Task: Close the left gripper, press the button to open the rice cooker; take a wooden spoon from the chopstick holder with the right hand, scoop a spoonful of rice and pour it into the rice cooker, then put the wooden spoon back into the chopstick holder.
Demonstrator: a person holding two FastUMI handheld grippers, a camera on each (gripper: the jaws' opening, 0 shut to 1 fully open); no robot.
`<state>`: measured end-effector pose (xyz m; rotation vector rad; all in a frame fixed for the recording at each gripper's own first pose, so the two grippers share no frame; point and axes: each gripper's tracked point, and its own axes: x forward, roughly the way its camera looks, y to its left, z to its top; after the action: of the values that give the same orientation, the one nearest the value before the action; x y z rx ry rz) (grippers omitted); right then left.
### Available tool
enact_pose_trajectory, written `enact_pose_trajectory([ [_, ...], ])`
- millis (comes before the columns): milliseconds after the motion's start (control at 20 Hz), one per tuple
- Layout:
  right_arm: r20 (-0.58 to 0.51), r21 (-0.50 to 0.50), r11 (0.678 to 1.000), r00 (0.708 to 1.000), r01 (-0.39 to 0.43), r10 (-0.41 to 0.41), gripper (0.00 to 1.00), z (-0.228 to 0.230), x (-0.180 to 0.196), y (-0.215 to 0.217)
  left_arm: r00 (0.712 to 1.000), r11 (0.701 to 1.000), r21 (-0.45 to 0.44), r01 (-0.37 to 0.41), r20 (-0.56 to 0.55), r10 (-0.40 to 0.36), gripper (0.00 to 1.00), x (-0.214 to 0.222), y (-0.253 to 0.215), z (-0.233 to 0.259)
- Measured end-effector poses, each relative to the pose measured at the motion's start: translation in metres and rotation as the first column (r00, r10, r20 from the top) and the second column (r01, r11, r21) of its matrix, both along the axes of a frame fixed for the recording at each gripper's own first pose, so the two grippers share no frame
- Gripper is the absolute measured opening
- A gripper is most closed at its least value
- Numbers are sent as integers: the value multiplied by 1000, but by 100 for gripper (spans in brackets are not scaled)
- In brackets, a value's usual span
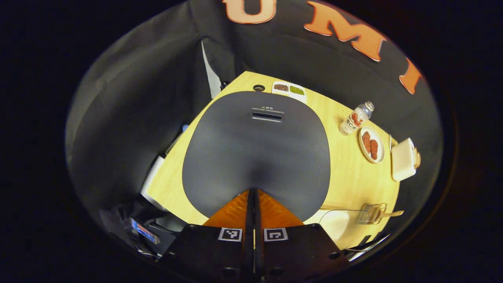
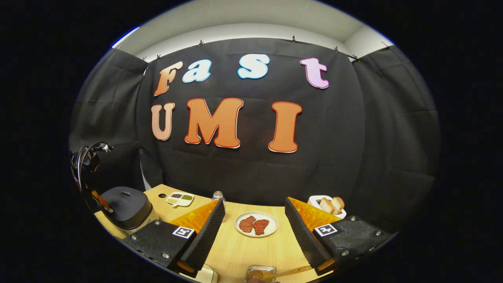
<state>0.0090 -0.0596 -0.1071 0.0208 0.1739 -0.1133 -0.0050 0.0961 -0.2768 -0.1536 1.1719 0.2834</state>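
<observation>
Wooden table (image 1: 349, 177), bottle (image 1: 356, 118) beside plate (image 1: 371, 144)

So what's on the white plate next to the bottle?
The white plate holds two reddish-brown pieces of food, side by side. The plate's surface under them is covered.

My left hand-held gripper (image 1: 253, 196) has its fingers pressed together, pointing steeply downward; my right hand-held gripper (image 2: 254, 218) is level, fingers spread wide.

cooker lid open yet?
No, shut. In the left gripper view the lid lies flat over the cooker, with the closed left tool at its front edge. The right gripper view shows it down too.
</observation>
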Motion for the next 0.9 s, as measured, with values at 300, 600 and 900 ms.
enact_pose_trajectory([
  [300,-3,-17,1000,1000,-2,2,95,-2,-2,-1,986,997,-4,-79,146,78,6,0,4,24],
  [600,-41,-16,1000,999,17,-18,95,-17,-12,-11,870,983,167,-77,494,-15,6,45,6,126],
  [900,-78,-16,998,995,55,-56,95,-33,-27,-30,761,970,235,-66,641,-103,2,61,-10,179],
])
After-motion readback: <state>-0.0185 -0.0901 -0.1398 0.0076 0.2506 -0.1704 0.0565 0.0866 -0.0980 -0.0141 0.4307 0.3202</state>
